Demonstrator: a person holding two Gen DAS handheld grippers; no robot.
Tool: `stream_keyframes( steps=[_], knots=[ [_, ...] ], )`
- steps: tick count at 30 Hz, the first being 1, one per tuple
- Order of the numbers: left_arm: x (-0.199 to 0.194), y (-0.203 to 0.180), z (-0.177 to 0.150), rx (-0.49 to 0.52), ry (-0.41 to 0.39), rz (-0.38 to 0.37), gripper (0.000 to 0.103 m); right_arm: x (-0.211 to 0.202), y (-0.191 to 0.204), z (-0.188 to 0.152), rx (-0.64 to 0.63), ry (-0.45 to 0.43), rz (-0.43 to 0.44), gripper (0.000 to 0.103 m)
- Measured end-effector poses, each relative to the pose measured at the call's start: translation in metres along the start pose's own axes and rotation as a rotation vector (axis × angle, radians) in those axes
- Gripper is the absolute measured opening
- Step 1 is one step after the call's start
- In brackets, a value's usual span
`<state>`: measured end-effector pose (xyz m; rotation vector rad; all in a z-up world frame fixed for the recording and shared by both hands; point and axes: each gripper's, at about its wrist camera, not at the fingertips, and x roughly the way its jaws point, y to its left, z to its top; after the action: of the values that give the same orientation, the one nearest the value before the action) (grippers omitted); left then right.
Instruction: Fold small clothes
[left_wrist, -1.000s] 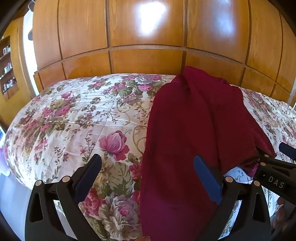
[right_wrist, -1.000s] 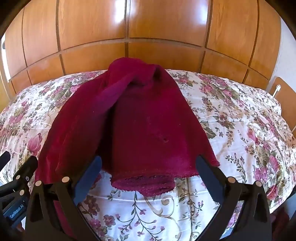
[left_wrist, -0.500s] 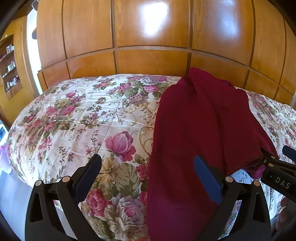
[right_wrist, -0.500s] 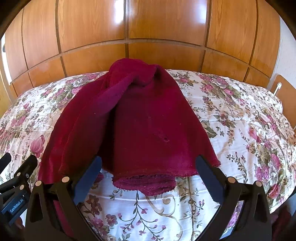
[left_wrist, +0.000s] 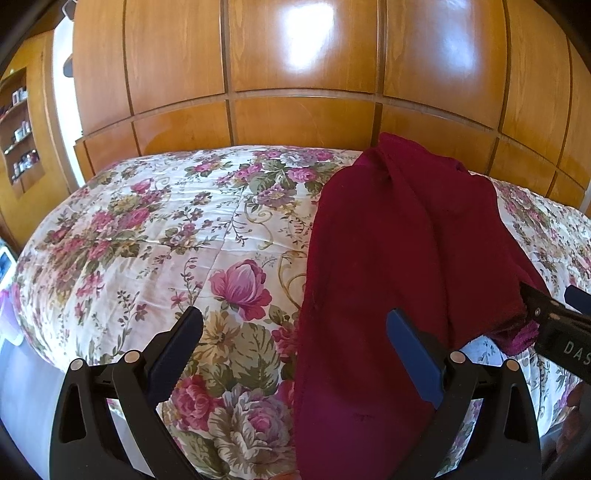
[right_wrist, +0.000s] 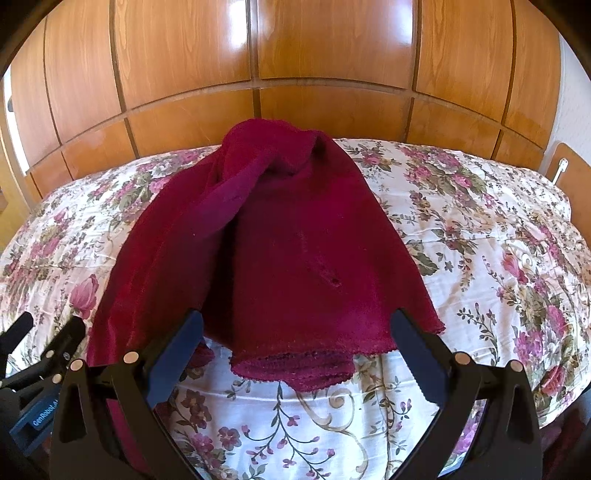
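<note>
Both pairs of tongs hang wide apart at the near edge of the bed, with nothing caught between their fingers: the left tongs (left_wrist: 293, 332) straddle the left border of the one garment here, and the right tongs (right_wrist: 295, 334) gape around its near hem. That garment is a single dark red knitted piece (right_wrist: 280, 240), lying lengthwise down the middle of the floral bedspread (right_wrist: 480, 240), narrow and bunched at the far end by the wall, spreading wider toward me. Its left side is rolled over into a thick twisted fold, and the near hem, trimmed with a small scalloped edge, is doubled under so that several layers show. A small hole sits in the upper layer, a little above the hem. From the left tongs' side, the red cloth (left_wrist: 388, 258) runs off the near edge of the bed. Behind the bed stands a glossy wooden panelled wall (left_wrist: 295, 74). At the far left, an open shelf (left_wrist: 18, 129) holds small bottles, too small to count.
</note>
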<state>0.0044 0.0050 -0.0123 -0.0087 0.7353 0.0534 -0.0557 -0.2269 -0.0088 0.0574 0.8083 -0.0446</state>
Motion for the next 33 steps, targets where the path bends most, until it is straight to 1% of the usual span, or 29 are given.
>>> stream_keyframes(
  steps=[16,20,22,25,27,28,29,30,32,33],
  knots=[
    [0.002,-0.002,0.0,0.003,0.006,0.001,0.098,-0.01,-0.01,0.015,0.055,-0.043,0.121,0.101],
    [0.006,-0.003,-0.001,0.007,0.018,-0.004,0.099,-0.011,-0.011,0.019,0.054,-0.032,0.183,0.101],
    [0.009,-0.003,-0.003,0.016,0.027,-0.009,0.099,-0.012,-0.011,0.021,0.05,-0.033,0.198,0.101],
    [0.015,-0.004,-0.004,0.049,0.058,-0.048,0.098,-0.01,-0.015,0.024,0.072,-0.025,0.221,0.101],
    [0.017,-0.004,-0.006,0.083,0.079,-0.098,0.098,-0.005,-0.021,0.027,0.106,0.004,0.275,0.1],
    [0.017,-0.004,-0.008,0.092,0.087,-0.121,0.099,-0.003,-0.023,0.028,0.119,0.016,0.295,0.098],
    [0.017,-0.002,-0.01,0.093,0.094,-0.147,0.098,-0.001,-0.024,0.03,0.125,0.024,0.311,0.09],
    [0.016,-0.003,-0.011,0.09,0.099,-0.17,0.098,0.002,-0.024,0.031,0.126,0.036,0.329,0.079],
    [0.014,-0.004,-0.015,0.085,0.116,-0.242,0.098,0.008,-0.022,0.035,0.134,0.061,0.381,0.069],
    [0.012,-0.006,-0.017,0.093,0.115,-0.271,0.098,0.011,-0.019,0.037,0.138,0.07,0.407,0.068]
  ],
)
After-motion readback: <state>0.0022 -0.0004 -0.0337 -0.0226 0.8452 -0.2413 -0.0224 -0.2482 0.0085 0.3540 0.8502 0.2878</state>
